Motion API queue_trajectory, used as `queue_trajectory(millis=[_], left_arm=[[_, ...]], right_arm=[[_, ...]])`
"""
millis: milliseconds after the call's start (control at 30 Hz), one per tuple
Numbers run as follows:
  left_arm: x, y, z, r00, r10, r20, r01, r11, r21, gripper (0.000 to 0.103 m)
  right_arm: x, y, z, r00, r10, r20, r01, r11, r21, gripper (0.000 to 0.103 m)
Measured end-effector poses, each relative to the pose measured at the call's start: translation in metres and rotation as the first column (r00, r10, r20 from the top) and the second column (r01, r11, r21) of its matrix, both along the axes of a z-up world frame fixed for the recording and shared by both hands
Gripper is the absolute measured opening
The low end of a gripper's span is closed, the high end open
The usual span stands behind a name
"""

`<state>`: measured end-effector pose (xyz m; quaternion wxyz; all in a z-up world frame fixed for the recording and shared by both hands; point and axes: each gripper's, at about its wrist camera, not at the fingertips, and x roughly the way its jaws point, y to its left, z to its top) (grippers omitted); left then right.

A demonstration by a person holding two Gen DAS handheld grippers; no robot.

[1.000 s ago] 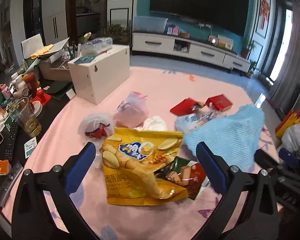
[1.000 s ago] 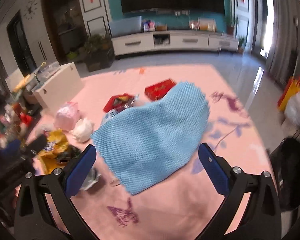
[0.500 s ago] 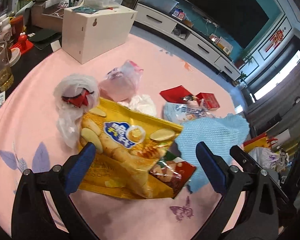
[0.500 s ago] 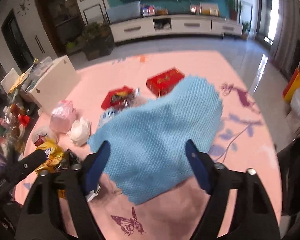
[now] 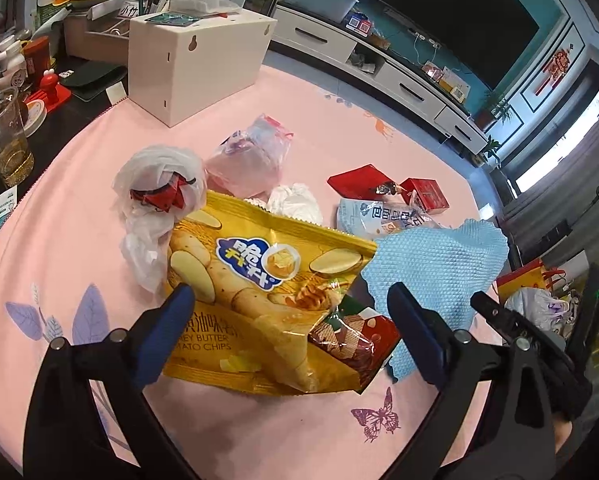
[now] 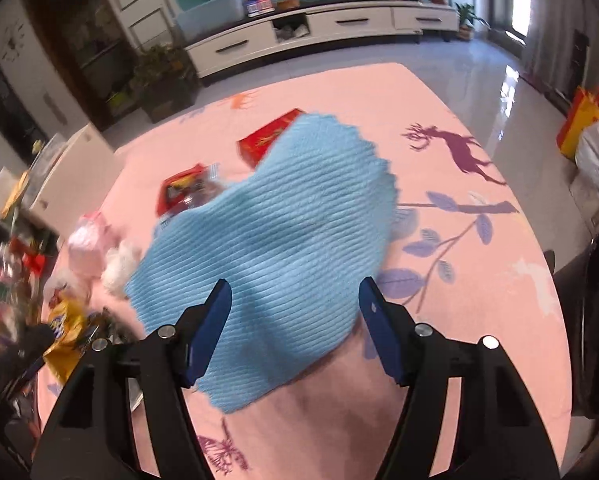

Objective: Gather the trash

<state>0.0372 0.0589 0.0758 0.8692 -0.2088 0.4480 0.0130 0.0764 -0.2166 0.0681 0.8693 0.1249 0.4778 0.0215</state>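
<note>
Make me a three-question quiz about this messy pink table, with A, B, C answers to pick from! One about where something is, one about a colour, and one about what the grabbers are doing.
1. Where does the small red-and-green snack wrapper lie?
A. Partly under the big yellow potato chip bag
B. On the white storage box
C. Inside the plastic cup of yellowish drink

2. What colour is the waffle-textured cleaning cloth?
A. Green
B. Light blue
C. Orange

3. How is the left gripper?
A. Shut on the cloth
B. Shut on the cup
C. Open, either side of the chip bag

Answers:
1 A, it peeks out from beneath the bag's right corner.
2 B, both views show it light blue.
3 C, its blue fingers stand wide apart; the right gripper is open too.
</note>
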Motion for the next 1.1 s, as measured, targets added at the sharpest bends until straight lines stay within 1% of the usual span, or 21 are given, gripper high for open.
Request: queue_trajectory(millis=[67, 133, 233, 267, 300, 333, 367, 400, 433, 467, 500, 600, 767, 867, 967, 1033, 1100], left_arm=[[0.000, 0.000, 0.001, 1.000, -0.001, 0.001, 0.001, 1.000, 0.001, 0.097], [-0.001, 0.000, 0.002, 1.000, 0.002, 0.003, -0.002, 1.000, -0.002, 0.097], [-0.001, 0.002, 0.003, 1.000, 0.008, 0.005, -0.008, 1.000, -0.010, 0.097], [-0.001, 0.003, 0.003, 1.000, 0.010, 0.005, -0.010, 1.000, -0.012, 0.097], [-0.001, 0.004, 0.003, 1.000, 0.012, 0.004, -0.012, 1.000, -0.013, 0.097], [0.000, 0.004, 0.004, 1.000, 0.014, 0.003, -0.014, 1.000, -0.013, 0.097], [-0.001, 0.005, 0.004, 1.000, 0.015, 0.004, -0.015, 1.000, -0.014, 0.097], [-0.001, 0.006, 0.004, 1.000, 0.017, 0.004, -0.017, 1.000, -0.015, 0.097], [-0.002, 0.007, 0.005, 1.000, 0.020, 0.007, -0.020, 1.000, -0.018, 0.097], [-0.003, 0.007, 0.006, 1.000, 0.020, 0.008, -0.020, 1.000, -0.020, 0.097], [-0.003, 0.008, 0.006, 1.000, 0.020, 0.010, -0.020, 1.000, -0.022, 0.097], [-0.006, 0.010, 0.009, 1.000, 0.023, 0.018, -0.023, 0.999, -0.025, 0.097], [-0.010, 0.010, 0.013, 0.999, 0.025, 0.029, -0.024, 0.999, -0.038, 0.097], [-0.013, 0.009, 0.016, 0.999, 0.019, 0.039, -0.017, 0.999, -0.039, 0.097], [-0.016, 0.006, 0.021, 0.998, 0.009, 0.056, -0.007, 1.000, -0.029, 0.097], [-0.018, 0.004, 0.024, 0.998, 0.002, 0.065, 0.000, 1.000, -0.022, 0.097], [-0.018, 0.002, 0.026, 0.997, -0.006, 0.072, 0.007, 1.000, -0.010, 0.097]], right_arm=[[0.005, -0.007, -0.003, 1.000, -0.016, 0.002, 0.016, 1.000, -0.003, 0.063], [0.009, -0.011, -0.005, 1.000, -0.006, 0.010, 0.005, 1.000, 0.015, 0.060], [0.016, -0.010, -0.015, 1.000, 0.030, -0.008, -0.030, 0.998, 0.059, 0.047], [0.016, -0.009, -0.018, 0.999, 0.039, -0.011, -0.038, 0.996, 0.080, 0.039], [0.017, -0.007, -0.020, 0.998, 0.053, -0.016, -0.051, 0.992, 0.112, 0.028], [0.017, -0.006, -0.019, 0.998, 0.062, -0.017, -0.060, 0.989, 0.132, 0.022], [0.015, -0.005, -0.016, 0.997, 0.072, -0.005, -0.071, 0.986, 0.151, 0.010], [0.014, -0.004, -0.013, 0.997, 0.075, 0.007, -0.075, 0.986, 0.149, 0.005], [0.011, -0.002, -0.008, 0.997, 0.075, 0.018, -0.076, 0.989, 0.130, 0.003], [0.008, -0.001, -0.003, 0.997, 0.075, 0.033, -0.078, 0.991, 0.107, 0.002], [0.003, 0.000, 0.003, 0.996, 0.080, 0.050, -0.085, 0.991, 0.105, 0.002], [-0.009, -0.003, 0.019, 0.993, 0.082, 0.088, -0.093, 0.986, 0.138, 0.002], [-0.031, -0.010, 0.050, 0.983, 0.067, 0.169, -0.094, 0.983, 0.159, 0.002], [-0.049, -0.014, 0.074, 0.968, 0.067, 0.242, -0.107, 0.981, 0.159, 0.002], [-0.072, -0.015, 0.102, 0.943, 0.070, 0.326, -0.123, 0.982, 0.145, 0.002], [-0.082, -0.016, 0.112, 0.937, 0.066, 0.344, -0.118, 0.984, 0.132, 0.002], [-0.093, -0.018, 0.120, 0.930, 0.071, 0.360, -0.129, 0.982, 0.139, 0.002]])
